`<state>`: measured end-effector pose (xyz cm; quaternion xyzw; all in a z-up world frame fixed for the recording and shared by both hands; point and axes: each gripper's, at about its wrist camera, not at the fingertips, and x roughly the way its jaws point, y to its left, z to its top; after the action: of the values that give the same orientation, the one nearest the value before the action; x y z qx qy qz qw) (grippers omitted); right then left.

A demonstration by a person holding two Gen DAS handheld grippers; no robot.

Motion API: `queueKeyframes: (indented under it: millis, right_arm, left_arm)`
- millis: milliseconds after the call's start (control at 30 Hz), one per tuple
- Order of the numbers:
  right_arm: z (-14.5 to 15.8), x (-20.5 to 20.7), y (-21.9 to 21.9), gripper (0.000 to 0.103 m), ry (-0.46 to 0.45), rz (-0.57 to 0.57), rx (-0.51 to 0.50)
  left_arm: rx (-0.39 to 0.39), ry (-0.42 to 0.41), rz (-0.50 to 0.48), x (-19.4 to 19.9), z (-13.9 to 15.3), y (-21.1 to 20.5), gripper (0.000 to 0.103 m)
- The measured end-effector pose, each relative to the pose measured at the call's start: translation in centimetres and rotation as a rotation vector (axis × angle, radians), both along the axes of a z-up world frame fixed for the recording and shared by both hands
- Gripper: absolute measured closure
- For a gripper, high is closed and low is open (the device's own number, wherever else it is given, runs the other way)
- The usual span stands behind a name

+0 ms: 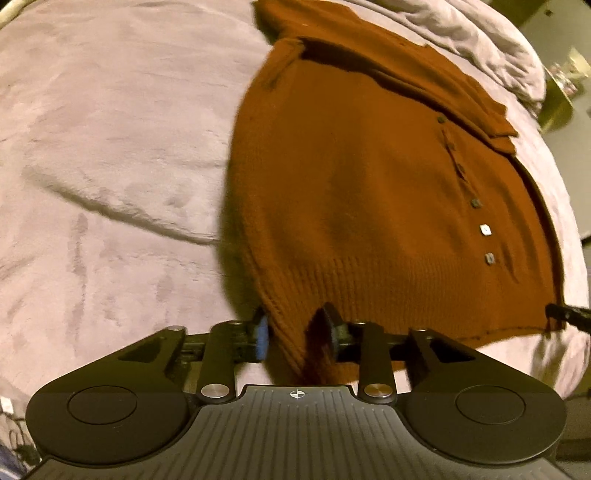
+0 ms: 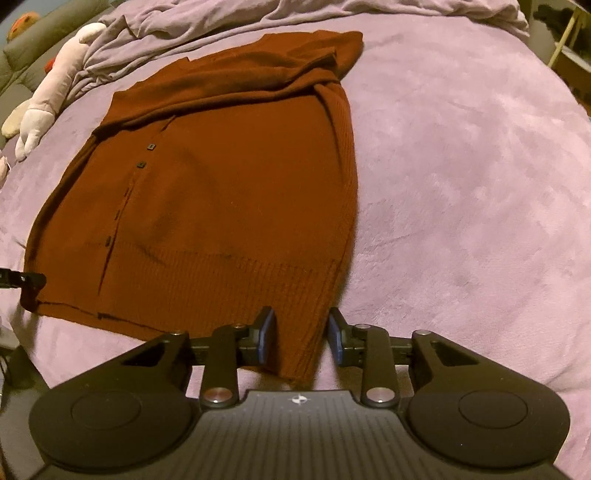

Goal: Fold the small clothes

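Observation:
A rust-brown knit cardigan point(image 1: 351, 184) point(image 2: 221, 184) with small square buttons lies flat on a pinkish-lilac blanket point(image 1: 110, 129), its sleeves folded across the top. My left gripper point(image 1: 297, 334) is at the hem's left corner with the ribbed edge filling the space between its pads, and that corner looks lifted. My right gripper point(image 2: 302, 338) straddles the hem's right corner. The knit touches its left pad, and a sliver of blanket point(image 2: 461, 184) shows beside the right pad. Each gripper's tip shows at the edge of the other wrist view.
A crumpled lilac sheet point(image 2: 258, 18) point(image 1: 461, 37) lies bunched beyond the cardigan's collar end. A pale stuffed toy point(image 2: 48, 99) rests at the far left of the bed in the right wrist view. A small stand point(image 1: 561, 92) is beside the bed.

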<state>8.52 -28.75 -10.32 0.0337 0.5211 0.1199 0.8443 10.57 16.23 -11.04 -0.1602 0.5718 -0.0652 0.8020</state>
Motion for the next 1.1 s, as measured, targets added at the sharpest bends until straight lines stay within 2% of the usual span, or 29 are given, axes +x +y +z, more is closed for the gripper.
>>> queueKeyframes:
  millis: [100,133,167,200,233,300,400,500,600,700,833,933,1000,1033,1100]
  right_arm:
    - [0.1,0.1,0.0,0.073,0.008,0.008,0.005]
    - [0.0,0.2,0.0,0.074,0.008,0.011,0.006]
    - [0.0,0.2,0.0,0.078,0.008,0.011,0.009]
    - [-0.1,0.3,-0.1,0.081,0.006,0.009,0.013]
    - [-0.1,0.3,0.0,0.089,0.002,0.016,0.021]
    - [-0.1,0.2,0.1,0.093,-0.003,0.025,0.026]
    - [0.1,0.5,-0.5,0.097,0.0,0.004,0.091]
    - [0.6,1.2,-1.5,0.098,-0.001,-0.043,0.186]
    - [1.7,2.6,-2.2,0.098,-0.036,-0.089,0.253]
    - [2.9,4.7,-2.1,0.098,-0.107,-0.107,0.259]
    - [3.6,8.2,-1.7,0.098,-0.223,-0.139,0.217]
    - [3.0,10.7,-1.2,0.098,-0.269,-0.17,0.16]
    - [2.4,11.9,-1.4,0.097,-0.279,-0.181,0.169]
    - [2.2,12.2,-1.5,0.095,-0.292,-0.185,0.17]
    - [2.2,11.9,-2.4,0.083,-0.328,-0.217,0.153]
  left_arm:
    - [-0.015,0.012,-0.03,0.4,-0.2,-0.3,0.062]
    - [-0.004,0.01,-0.049,0.5,-0.1,-0.4,0.068]
    - [0.006,0.008,-0.07,0.6,-0.1,-0.6,0.081]
    - [0.011,0.006,-0.094,0.8,0.1,-0.8,0.086]
    - [0.01,0.005,-0.109,0.8,0.2,-0.9,0.091]
    - [-0.022,0.001,-0.129,1.0,0.6,-1.0,0.093]
    - [-0.104,-0.038,-0.118,1.5,1.9,-0.8,0.094]
    - [-0.208,-0.103,-0.039,2.6,3.8,0.5,0.094]
    - [-0.242,-0.169,0.015,4.6,5.3,1.5,0.094]
    - [-0.219,-0.224,0.056,6.9,6.0,2.1,0.094]
    - [-0.177,-0.242,0.132,10.4,5.4,2.1,0.094]
    - [-0.092,-0.275,0.175,11.9,4.8,2.0,0.094]
    - [-0.044,-0.293,0.177,12.3,4.5,2.2,0.093]
    - [-0.023,-0.3,0.184,12.3,4.4,2.2,0.09]
    - [0.001,-0.319,0.191,11.9,4.2,2.3,0.082]
